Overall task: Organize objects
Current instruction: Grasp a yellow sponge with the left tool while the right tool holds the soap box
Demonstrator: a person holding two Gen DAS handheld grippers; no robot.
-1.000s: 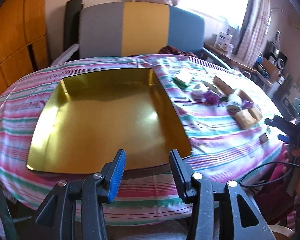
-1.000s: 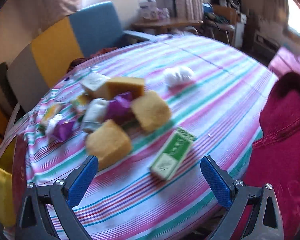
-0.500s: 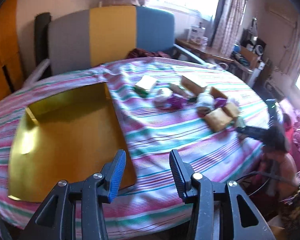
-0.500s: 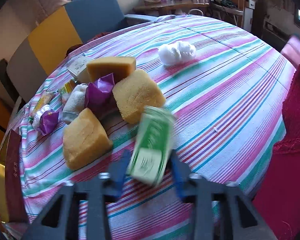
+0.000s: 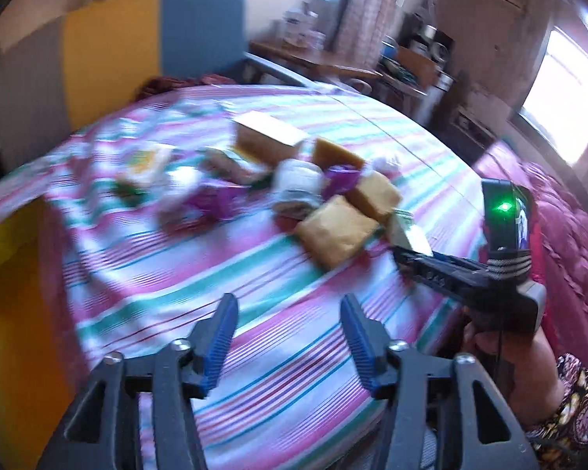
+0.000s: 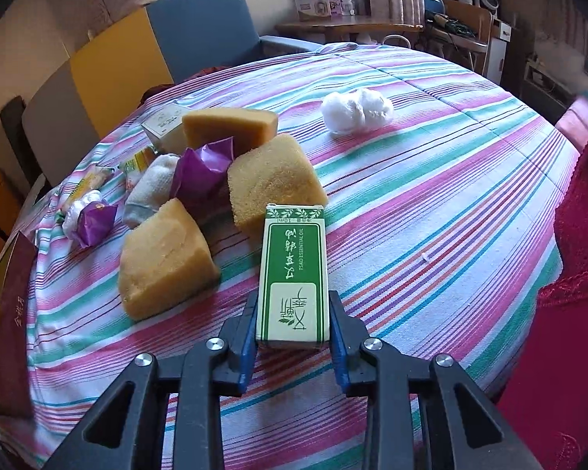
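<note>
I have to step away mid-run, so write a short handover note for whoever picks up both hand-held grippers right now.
Right hand-held gripper: shut on the green box.
Left hand-held gripper: jaws opening, nothing between them, above the striped cloth.
Things: three sponges, purple wrappers, white sock, cotton ball, all loose on the cloth. Gold tray at the far left.
Done: box gripped.
Left: everything else unsorted.

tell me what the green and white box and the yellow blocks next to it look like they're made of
Green and white box: printed cardboard, it seems, with a slight sheen; crisp folded edges, flat printed faces. Yellow blocks: probably foam sponge, matte; porous, grainy surface with rounded, uneven corners. The white lump behind them looks like cotton wool or crumpled tissue; hard to tell.
</note>
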